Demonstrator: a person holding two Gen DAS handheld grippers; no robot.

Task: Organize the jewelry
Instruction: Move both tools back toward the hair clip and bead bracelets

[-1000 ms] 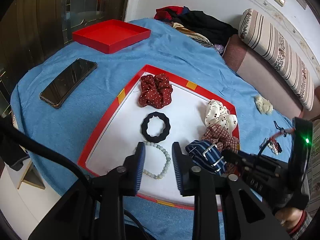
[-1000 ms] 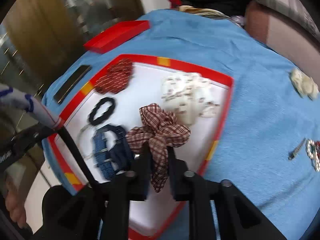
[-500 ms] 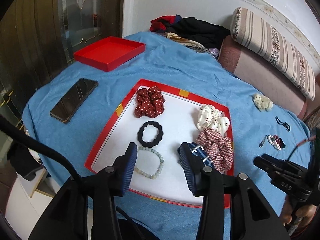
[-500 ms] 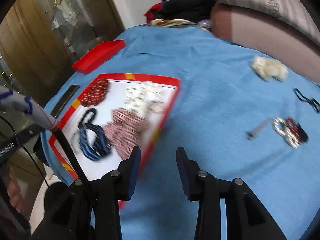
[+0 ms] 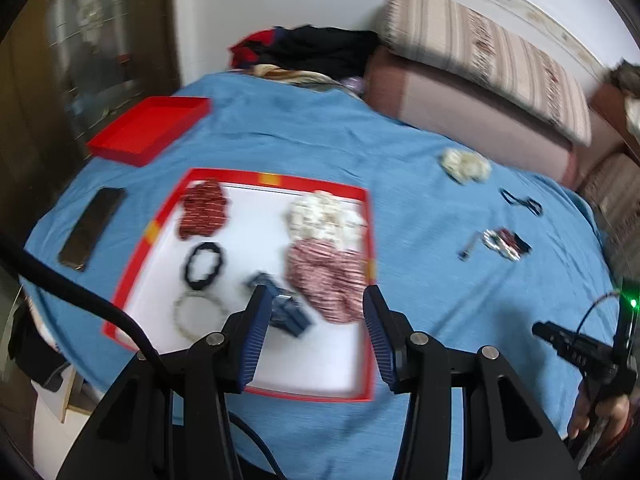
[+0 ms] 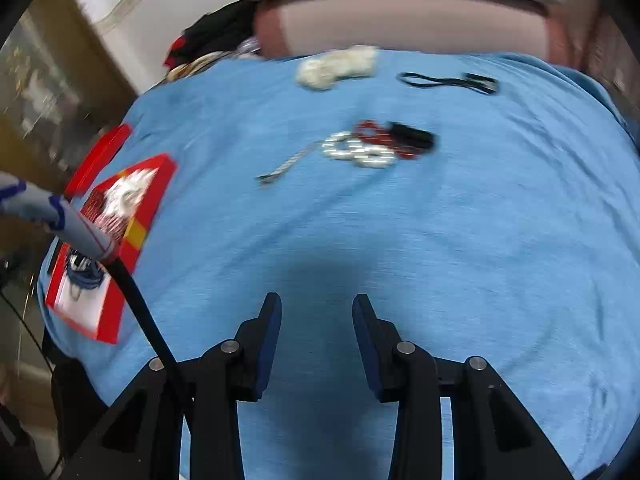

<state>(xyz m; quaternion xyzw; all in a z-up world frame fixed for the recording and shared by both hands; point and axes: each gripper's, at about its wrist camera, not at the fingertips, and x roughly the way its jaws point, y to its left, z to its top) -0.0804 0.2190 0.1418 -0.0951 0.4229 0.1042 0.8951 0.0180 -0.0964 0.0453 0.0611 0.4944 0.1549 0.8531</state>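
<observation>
The left gripper [image 5: 312, 324] stood wide apart and empty above the lower middle of its frame, its blue-padded fingers [image 5: 252, 340] framing the near edge of the shallow red-rimmed tray with a white floor [image 5: 160, 216]. That tray looked like the sorting place: in it lay a dark red dotted scrunchie [image 5: 202, 210] at upper left, a black wavy hair ring [image 5: 203, 265] below it, a pale beaded bracelet [image 5: 197, 316] nearer still, a navy striped band [image 5: 286, 310], a red-and-white checked scrunchie [image 5: 326, 276] and a cream patterned scrunchie [image 5: 324, 218] along the right side — grouped close, probably to leave the bare floor at lower right for more.

The right gripper [image 6: 317, 344] was also spread wide with nothing between its fingers, held low over bare blue cloth [image 6: 480, 260] in the bottom centre of its frame. It faced the pieces not yet sorted, well apart from the tray: a blurred cluster of silver rings with red and black parts [image 6: 378, 144] at upper centre, a thin metal clip [image 6: 284, 166] just left of it, a black cord loop [image 6: 448, 80] and a fluffy cream scrunchie [image 6: 338, 66] near the top. The open claw suggested a reach for one of these — likely the cluster.

A red box lid [image 5: 150, 130] and a dark phone [image 5: 92, 226] lay at the left of the left view.
</observation>
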